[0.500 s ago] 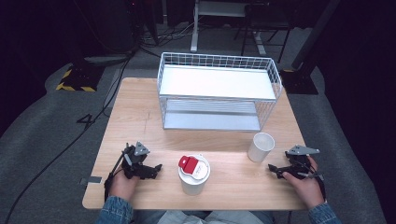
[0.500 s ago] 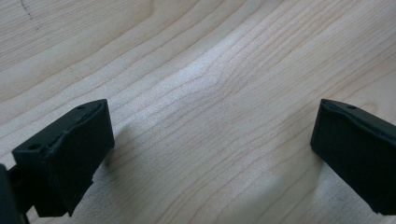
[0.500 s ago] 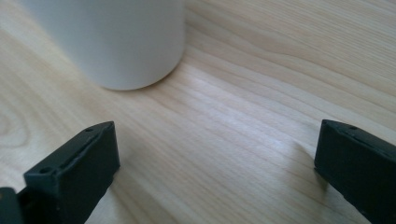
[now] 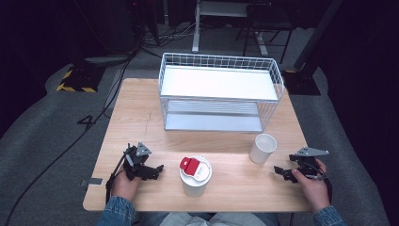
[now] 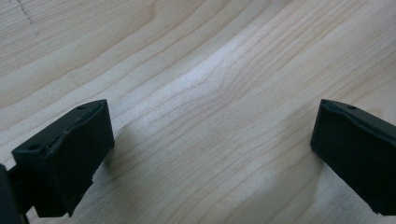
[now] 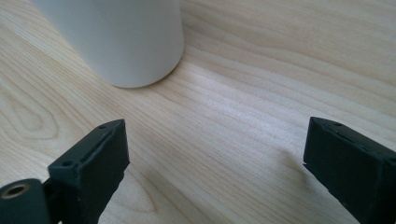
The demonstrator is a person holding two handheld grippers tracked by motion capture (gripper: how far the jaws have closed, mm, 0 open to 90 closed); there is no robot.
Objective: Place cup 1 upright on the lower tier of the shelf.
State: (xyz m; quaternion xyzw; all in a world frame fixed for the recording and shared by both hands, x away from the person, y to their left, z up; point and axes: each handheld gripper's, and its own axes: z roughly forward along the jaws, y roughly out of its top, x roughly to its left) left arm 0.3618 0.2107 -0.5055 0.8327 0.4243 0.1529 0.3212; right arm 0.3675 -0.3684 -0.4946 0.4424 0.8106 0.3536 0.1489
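On the near half of the table (image 4: 141, 117) both grippers rest low with nothing in them. The right gripper (image 4: 281, 172) has its jaws spread wide over bare wood, empty; the left gripper (image 4: 157, 170) is likewise spread and empty, as its own view shows only wood grain between the black pads. The cup (image 4: 262, 148), an open white one, stands upright just ahead and left of the right gripper, near but apart from it. The tub (image 4: 195, 176), white with a red patch on its lid, stands between the two hands at the front edge.

The likely trouble is the cup. It looks light and thin-walled, taller than it is wide, and it is empty as far as I can tell, so a jaw that strikes its side before the other arrives could push it over or skid it across the smooth wood. Too hard a squeeze could dent the wall. The right gripper view shows the cup (image 6: 116, 42) off to the left of the jaw line, so a straight advance would clip it with one pad.

The rack (image 4: 221, 94) behind is white wire mesh with two flat shelves; its thin rim could catch a carried cup. The table is pale, matt wood with fine grain, and the pads are hard black blocks.
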